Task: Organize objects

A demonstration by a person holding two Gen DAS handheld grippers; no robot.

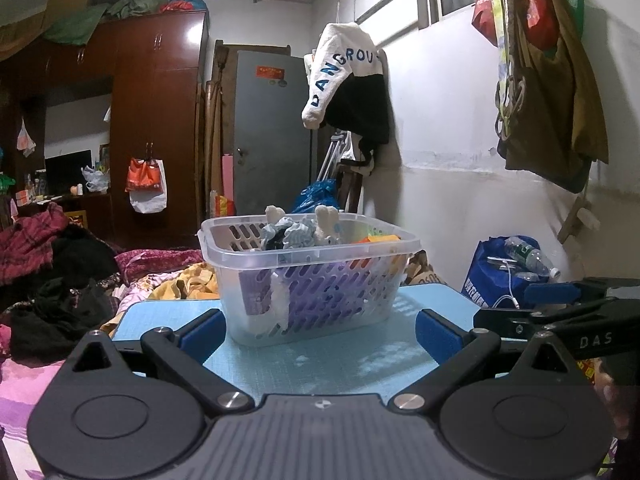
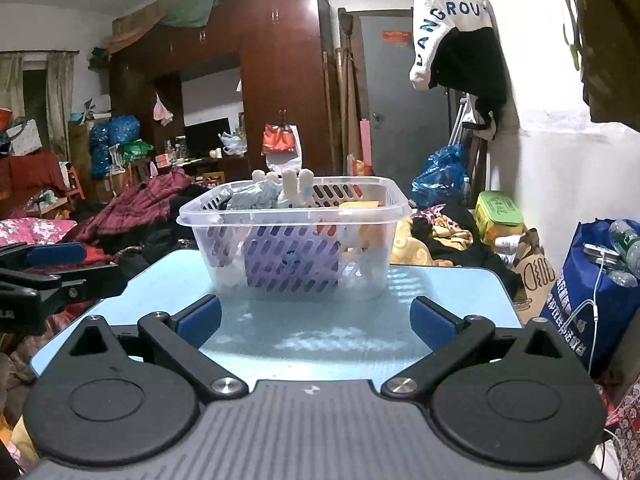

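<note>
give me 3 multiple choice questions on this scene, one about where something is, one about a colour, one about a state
1. Where does the clear plastic basket stand?
A. on the light blue table
B. on the bed
C. on top of the wardrobe

2. What colour are the pads on the gripper fingers?
A. red
B. blue
C. yellow

3. What state is the left gripper in?
A. shut on a sock
B. shut on the basket rim
C. open, holding nothing

Answers:
1. A, the basket sits on the light blue table just ahead of both grippers.
2. B, the pads show blue in both wrist views.
3. C, its fingers stand wide apart with only bare table between them; the right gripper is the same.
</note>
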